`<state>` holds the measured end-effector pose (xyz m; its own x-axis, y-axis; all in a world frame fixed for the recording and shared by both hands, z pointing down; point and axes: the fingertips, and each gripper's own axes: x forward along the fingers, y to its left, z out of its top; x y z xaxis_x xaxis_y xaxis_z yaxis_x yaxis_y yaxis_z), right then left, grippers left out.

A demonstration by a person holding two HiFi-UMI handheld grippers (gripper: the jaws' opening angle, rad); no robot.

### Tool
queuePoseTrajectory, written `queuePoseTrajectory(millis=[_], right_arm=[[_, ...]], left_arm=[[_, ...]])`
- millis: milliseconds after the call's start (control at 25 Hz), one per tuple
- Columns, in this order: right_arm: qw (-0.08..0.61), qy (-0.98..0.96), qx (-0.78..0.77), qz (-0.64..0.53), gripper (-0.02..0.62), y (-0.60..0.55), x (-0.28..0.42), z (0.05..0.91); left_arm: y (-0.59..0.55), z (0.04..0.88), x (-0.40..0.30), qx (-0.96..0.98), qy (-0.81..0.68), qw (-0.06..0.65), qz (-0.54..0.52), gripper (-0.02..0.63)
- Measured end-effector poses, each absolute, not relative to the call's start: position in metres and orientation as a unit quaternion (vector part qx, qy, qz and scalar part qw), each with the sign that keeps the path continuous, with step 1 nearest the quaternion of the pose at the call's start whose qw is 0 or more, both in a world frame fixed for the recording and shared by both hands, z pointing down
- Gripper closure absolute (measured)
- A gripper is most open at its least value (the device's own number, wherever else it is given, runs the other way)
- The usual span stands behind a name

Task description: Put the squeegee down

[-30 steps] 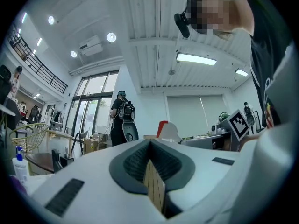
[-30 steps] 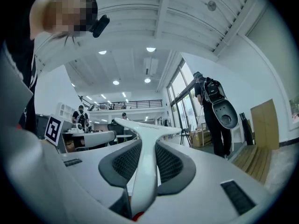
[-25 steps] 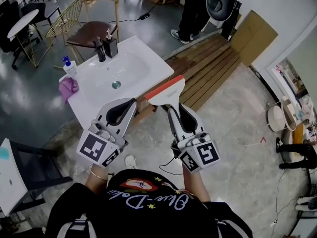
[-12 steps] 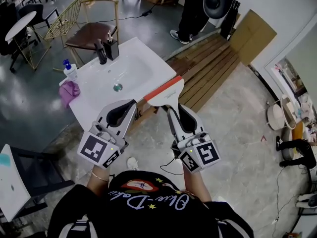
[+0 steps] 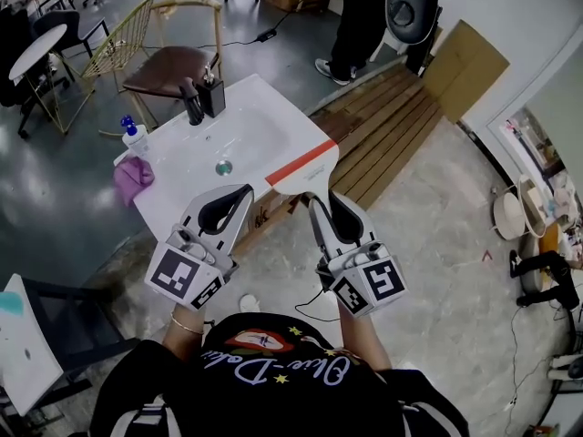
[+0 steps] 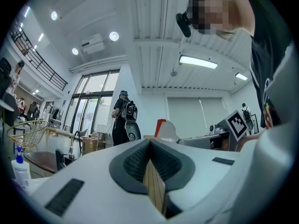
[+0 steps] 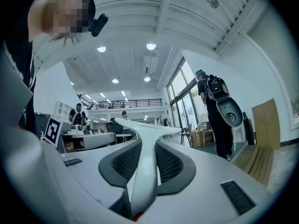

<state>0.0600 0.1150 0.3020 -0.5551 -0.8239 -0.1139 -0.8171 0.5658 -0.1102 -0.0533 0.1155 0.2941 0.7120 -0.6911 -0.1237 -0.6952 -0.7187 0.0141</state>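
Observation:
The squeegee (image 5: 303, 166) has a white handle and an orange-red blade. My right gripper (image 5: 315, 200) is shut on its handle and holds the blade over the near right edge of the white sink (image 5: 187, 185). In the right gripper view the white handle (image 7: 145, 146) runs up between the dark pads of the right gripper (image 7: 148, 143) to the crossbar. My left gripper (image 5: 242, 193) hovers just left of it over the sink's front edge, shut and holding nothing. In the left gripper view the jaws of the left gripper (image 6: 150, 143) meet at the tips, and the squeegee (image 6: 165, 129) shows beyond them.
On the sink stand a black faucet (image 5: 190, 102), a black holder (image 5: 214, 96), a blue-capped bottle (image 5: 135, 138) and a pink cloth (image 5: 133, 177). A chair (image 5: 169, 62) stands behind the sink. A person (image 5: 357, 21) stands at the back, by wooden planks (image 5: 393, 121).
Both grippers and the squeegee have drifted toward the sink. The blade, earlier just off the sink's right corner, now overlaps its near edge.

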Motion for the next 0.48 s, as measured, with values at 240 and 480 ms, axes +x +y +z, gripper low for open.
queuePoseTrajectory(millis=[240,480], right_arm=[[0.076,0.881,-0.467,-0.021,0.511,0.109,0.048,0.302],[0.076,0.878,-0.472,-0.025,0.511,0.102,0.039,0.304]], left_arm=[[0.11,0.297,-0.064,-0.927,0.37,0.012,0.061,0.589],[0.102,0.3,-0.074,-0.929,0.365,0.008,0.061,0.589]])
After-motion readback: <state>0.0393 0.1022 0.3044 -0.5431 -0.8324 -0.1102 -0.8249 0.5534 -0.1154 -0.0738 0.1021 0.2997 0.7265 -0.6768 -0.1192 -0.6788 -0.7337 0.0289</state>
